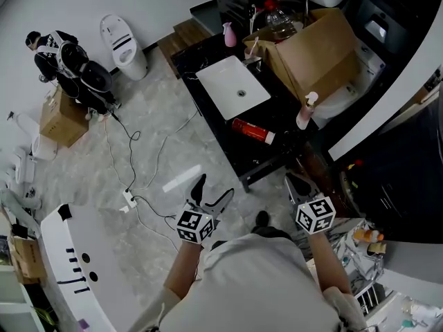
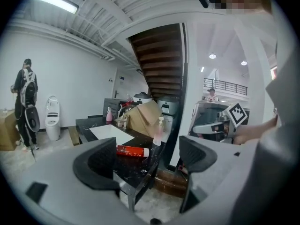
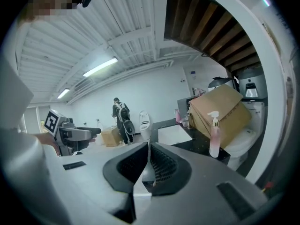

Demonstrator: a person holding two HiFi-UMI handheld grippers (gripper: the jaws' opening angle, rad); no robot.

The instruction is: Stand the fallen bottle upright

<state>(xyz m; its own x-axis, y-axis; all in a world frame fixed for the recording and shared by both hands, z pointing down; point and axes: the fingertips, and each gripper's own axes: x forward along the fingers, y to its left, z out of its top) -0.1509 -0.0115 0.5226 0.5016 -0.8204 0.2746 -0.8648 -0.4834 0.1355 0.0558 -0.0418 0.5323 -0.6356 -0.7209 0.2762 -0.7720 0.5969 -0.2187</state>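
Out in front of the left gripper [image 2: 149, 158], well apart: red plastic bottle with a white cap [image 2: 132, 150], lying flat on the black glossy counter [image 1: 280, 120]. Jaws spread, framing it, probably lining up the grab. Off alongside, right gripper [image 3: 148, 161] pressed together, empty, likely idling.

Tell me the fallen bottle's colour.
The bottle is red with a white cap; the head view shows it best.

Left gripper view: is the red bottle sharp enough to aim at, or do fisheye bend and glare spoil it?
Left gripper view: red bottle small but readable between the open jaws; edges bend, ceiling lamp blooms, the near jaws are soft. Head view: bottle sharp on the dark counter, no glare on it.
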